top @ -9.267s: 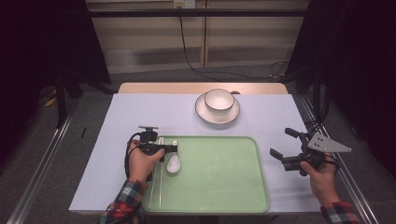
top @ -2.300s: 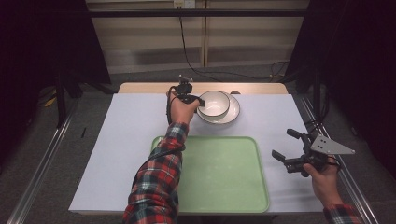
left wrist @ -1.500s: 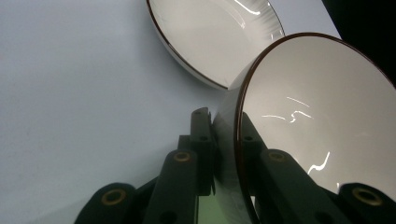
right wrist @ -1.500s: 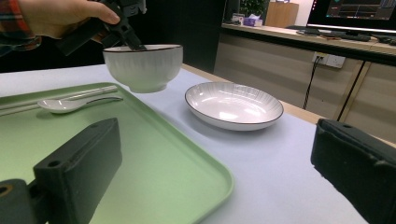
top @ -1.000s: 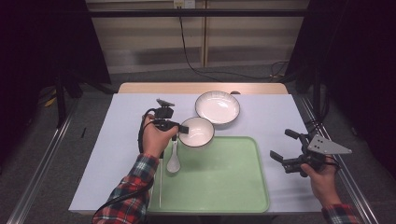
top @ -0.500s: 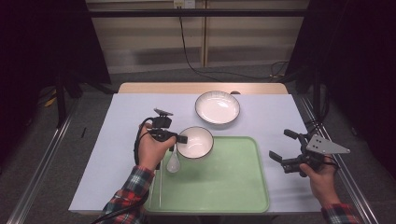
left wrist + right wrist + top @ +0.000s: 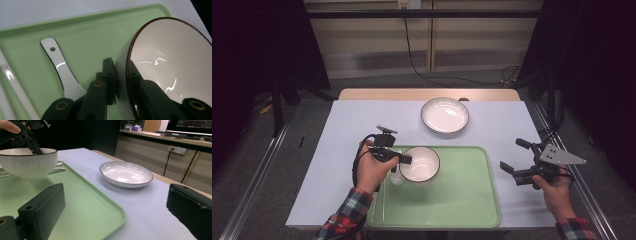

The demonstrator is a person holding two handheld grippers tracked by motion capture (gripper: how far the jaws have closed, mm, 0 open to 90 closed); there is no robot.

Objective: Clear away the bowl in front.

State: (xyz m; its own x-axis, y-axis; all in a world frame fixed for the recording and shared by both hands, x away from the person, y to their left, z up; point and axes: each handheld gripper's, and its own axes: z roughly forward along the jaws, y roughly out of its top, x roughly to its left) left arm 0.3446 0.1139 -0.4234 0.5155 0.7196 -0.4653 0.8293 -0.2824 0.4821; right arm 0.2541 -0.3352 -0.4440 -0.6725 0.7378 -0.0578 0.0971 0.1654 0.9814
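Over the green tray [image 7: 462, 200], the left gripper [image 7: 404, 159] clamps the bowl [image 7: 419, 164] rim; right gripper [image 7: 514, 159] gapes.

Your left gripper [image 7: 117, 82] jaws hide the spoon's [image 7: 61, 68] scoop end. The bowl [image 7: 170, 67] is cut off at the frame's lower right; chopsticks [image 7: 10, 80] run off the left edge.

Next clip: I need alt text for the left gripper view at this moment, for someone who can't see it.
The left gripper has its black jaws clamped on the dark-edged rim of a white bowl, one jaw inside and one outside, above a pale green tray. A white ceramic spoon lies on the tray to the left, with white chopsticks at the far left edge.
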